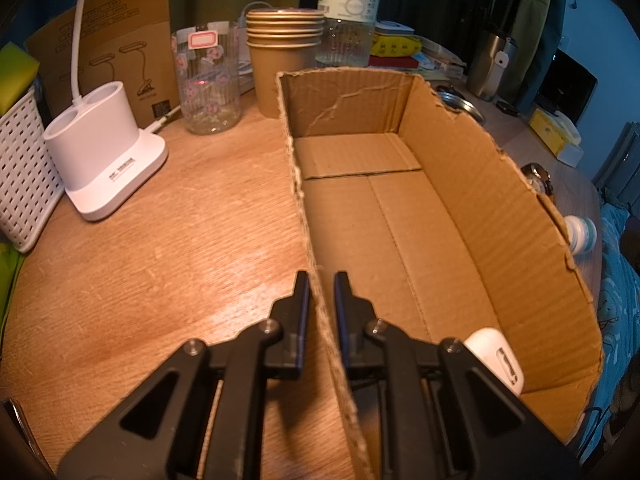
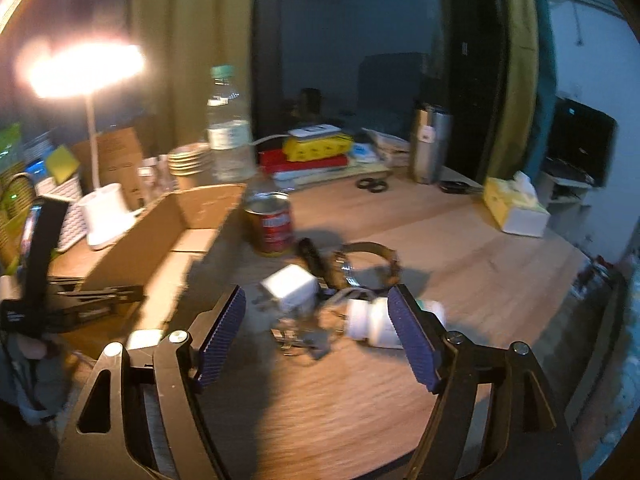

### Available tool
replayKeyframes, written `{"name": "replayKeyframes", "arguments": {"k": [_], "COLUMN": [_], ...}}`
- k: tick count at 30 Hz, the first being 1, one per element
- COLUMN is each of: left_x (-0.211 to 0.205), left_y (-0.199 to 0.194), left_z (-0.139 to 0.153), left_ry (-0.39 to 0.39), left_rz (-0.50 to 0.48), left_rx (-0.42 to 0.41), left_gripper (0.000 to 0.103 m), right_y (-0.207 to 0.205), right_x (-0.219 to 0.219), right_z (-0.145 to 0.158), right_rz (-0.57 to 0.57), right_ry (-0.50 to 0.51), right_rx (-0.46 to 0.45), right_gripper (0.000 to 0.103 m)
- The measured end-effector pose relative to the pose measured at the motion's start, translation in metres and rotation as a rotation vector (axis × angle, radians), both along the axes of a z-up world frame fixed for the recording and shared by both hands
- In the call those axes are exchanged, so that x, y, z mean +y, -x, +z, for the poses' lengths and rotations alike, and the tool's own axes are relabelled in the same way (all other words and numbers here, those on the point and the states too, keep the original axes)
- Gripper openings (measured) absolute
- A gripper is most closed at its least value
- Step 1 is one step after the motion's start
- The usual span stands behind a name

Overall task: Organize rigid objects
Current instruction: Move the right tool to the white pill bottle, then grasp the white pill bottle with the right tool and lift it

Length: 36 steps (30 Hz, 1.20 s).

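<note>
My left gripper point(image 1: 321, 280) is shut on the left wall of an open cardboard box point(image 1: 400, 216), one finger on each side of it. A white earbud case point(image 1: 496, 356) lies in the box's near right corner. My right gripper point(image 2: 316, 320) is open and empty above the wooden table. Ahead of it lie a white charger cube point(image 2: 291, 287), a small white bottle point(image 2: 374, 320) on its side, keys point(image 2: 302, 340), a wristwatch point(image 2: 370, 264) and a red tin can point(image 2: 272, 222). The box point(image 2: 168, 232) stands left of them.
A white lamp base point(image 1: 104, 152), white basket point(image 1: 20, 176), glass jar point(image 1: 208, 80), stacked paper cups point(image 1: 284, 60) and water bottle point(image 1: 350, 12) stand behind and left of the box. A steel tumbler point(image 2: 430, 144), tissue box point(image 2: 514, 204) and stacked books point(image 2: 316, 156) sit farther back.
</note>
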<state>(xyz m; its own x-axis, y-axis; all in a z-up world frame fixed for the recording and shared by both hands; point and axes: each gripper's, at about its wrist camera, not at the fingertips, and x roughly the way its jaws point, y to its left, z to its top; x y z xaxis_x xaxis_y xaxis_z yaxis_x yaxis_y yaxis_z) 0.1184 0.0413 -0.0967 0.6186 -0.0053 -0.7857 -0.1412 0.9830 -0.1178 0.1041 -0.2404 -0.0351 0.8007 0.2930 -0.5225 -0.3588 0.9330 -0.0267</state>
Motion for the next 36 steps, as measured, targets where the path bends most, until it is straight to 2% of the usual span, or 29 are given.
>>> {"name": "replayKeyframes", "arguments": {"k": [9,19,29,36], "left_x": [0.0,0.0,-0.001,-0.002], "left_y": [0.0,0.0,0.0,0.0], "left_z": [0.0,0.0,0.0,0.0], "left_ry": [0.0,0.001,0.002,0.002], "left_rz": [0.0,0.0,0.0,-0.001], "left_rx": [0.0,0.0,-0.001,-0.001], "left_gripper": [0.013,0.013,0.014,0.013], "right_y": [-0.026,-0.056,-0.083,-0.091], "right_x": [-0.021,-0.038,-0.032,-0.028], "right_z": [-0.026,-0.044,-0.04,-0.048], "right_rz": [-0.105,-0.148,-0.177,-0.166], "right_ry": [-0.042,-0.183,-0.191,-0.201], "right_rx": [0.101,0.231,0.219,0.241], "right_gripper": [0.079,0.079,0.079,0.079]}}
